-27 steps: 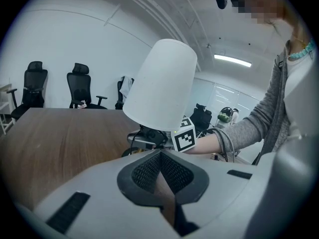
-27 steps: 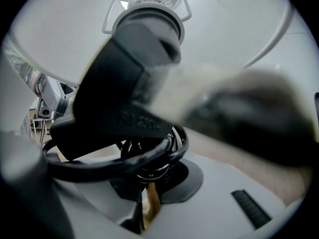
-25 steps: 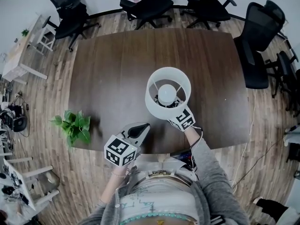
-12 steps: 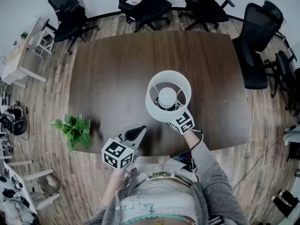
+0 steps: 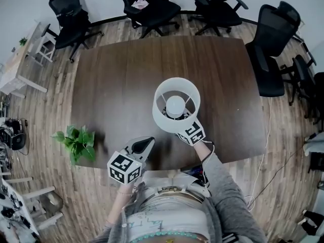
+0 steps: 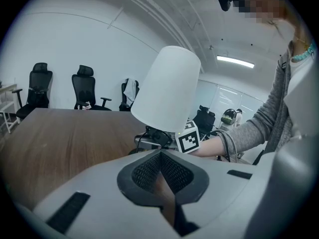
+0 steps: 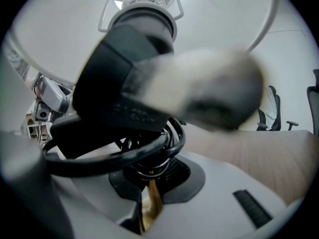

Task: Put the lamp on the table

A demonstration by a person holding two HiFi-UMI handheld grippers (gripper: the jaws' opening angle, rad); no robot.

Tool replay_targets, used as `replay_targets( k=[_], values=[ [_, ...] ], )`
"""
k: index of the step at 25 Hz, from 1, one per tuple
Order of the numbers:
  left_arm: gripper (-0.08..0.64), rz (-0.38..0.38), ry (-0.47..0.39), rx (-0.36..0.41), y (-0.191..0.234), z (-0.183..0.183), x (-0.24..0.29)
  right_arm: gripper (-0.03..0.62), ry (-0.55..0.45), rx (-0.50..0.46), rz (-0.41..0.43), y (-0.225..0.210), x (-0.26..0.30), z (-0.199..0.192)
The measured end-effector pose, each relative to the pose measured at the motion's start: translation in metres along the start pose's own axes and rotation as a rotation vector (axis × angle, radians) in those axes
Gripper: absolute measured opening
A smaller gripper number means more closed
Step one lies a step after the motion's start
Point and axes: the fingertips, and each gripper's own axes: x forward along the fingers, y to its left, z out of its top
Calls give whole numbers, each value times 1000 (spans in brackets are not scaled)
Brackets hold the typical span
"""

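Right gripper (image 7: 149,183) fingers clamp the table lamp (image 5: 175,105), tilted above them, seemingly not yet stood on the surface (image 5: 111,80); left gripper (image 6: 160,158) fingers closed, empty.

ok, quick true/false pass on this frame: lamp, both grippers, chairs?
1. The right gripper is shut on the lamp. True.
2. The lamp's shade is white. True.
3. The left gripper holds the shade. False: its jaws are together on nothing, apart from the lamp.
4. The lamp stands upright and free on the table. False: it is tilted, and the right gripper grips it.
5. The office chairs by the table are white. False: they are black.
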Motion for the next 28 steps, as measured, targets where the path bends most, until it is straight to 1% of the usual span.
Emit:
replay_targets(
  k=[3, 11, 16, 20, 24, 28],
  values=[
    [6, 16, -9, -2, 3, 1, -3, 23, -6, 1, -3, 1, 1, 1],
    [6, 29, -16, -9, 1, 2, -6, 34, 2, 18, -10, -1, -3, 0],
    [6, 26, -10, -10, -1, 0, -6, 44, 22, 19, -14, -1, -6, -4],
    [6, 20, -11, -8, -2, 0, -6, 63, 38, 32, -14, -1, -10, -7],
    [6, 18, -10, -7, -5, 0, -6, 78, 59, 26, -6, 0, -12, -15],
    [6, 17, -7, -8, -4, -1, -6, 110, 74, 15, 3, 3, -14, -16]
  ],
)
